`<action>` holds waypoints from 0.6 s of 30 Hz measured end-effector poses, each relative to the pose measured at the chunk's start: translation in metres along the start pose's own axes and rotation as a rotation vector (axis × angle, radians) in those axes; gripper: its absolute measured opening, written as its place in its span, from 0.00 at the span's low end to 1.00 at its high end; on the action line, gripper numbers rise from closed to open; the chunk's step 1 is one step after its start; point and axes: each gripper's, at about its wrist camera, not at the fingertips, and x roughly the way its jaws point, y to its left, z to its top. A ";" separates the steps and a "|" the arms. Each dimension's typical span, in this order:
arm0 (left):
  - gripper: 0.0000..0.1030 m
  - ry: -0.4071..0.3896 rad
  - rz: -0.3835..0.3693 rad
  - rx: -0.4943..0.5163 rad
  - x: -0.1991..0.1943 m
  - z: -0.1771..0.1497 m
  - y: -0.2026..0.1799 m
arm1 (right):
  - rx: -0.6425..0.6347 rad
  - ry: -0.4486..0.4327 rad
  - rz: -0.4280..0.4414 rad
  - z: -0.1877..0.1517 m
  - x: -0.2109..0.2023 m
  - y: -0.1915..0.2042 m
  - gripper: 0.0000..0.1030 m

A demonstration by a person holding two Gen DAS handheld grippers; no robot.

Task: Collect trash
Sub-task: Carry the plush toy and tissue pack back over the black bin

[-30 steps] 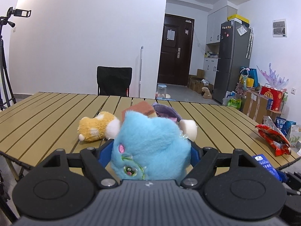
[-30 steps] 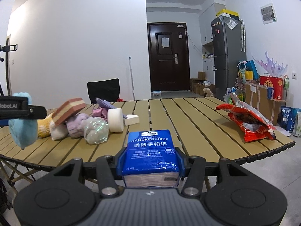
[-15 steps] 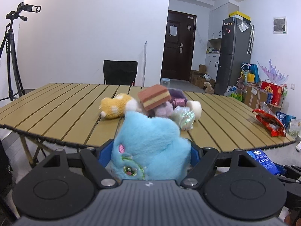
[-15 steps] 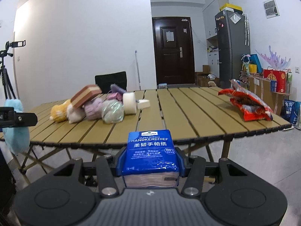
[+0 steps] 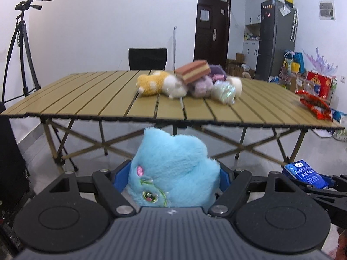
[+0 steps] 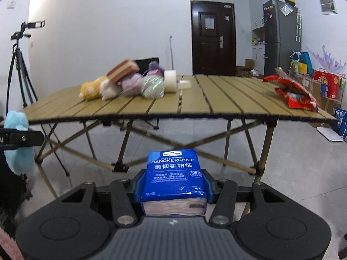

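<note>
My left gripper [image 5: 172,178] is shut on a fluffy blue plush toy [image 5: 173,173], held in the air below the table's front edge. It also shows at the left of the right wrist view [image 6: 18,145]. My right gripper [image 6: 173,186] is shut on a blue pack of handkerchief tissues [image 6: 173,173], seen also at the right of the left wrist view [image 5: 303,173]. On the wooden slat table [image 5: 86,99] lies a red crumpled snack bag [image 6: 292,93] near the right edge.
A pile of plush toys, a layered sponge-cake toy [image 5: 193,71], a shiny ball [image 6: 153,86] and a white roll [image 6: 172,83] sits mid-table. A black chair [image 5: 147,58] stands behind. A tripod [image 5: 19,43] stands left; a fridge [image 5: 275,39] and boxes right.
Both grippers have pulled back and down from the table with their objects still held. The table now sits farther away and higher in both views.
</note>
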 end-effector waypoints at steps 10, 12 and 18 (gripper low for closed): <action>0.76 0.077 0.041 0.052 -0.017 -0.040 0.008 | -0.055 0.090 0.023 -0.036 -0.014 0.020 0.49; 0.76 0.101 0.053 0.061 -0.017 -0.047 0.012 | -0.063 0.110 0.024 -0.042 -0.015 0.023 0.49; 0.76 0.200 0.098 0.092 -0.007 -0.075 0.024 | -0.082 0.182 0.019 -0.059 -0.011 0.029 0.49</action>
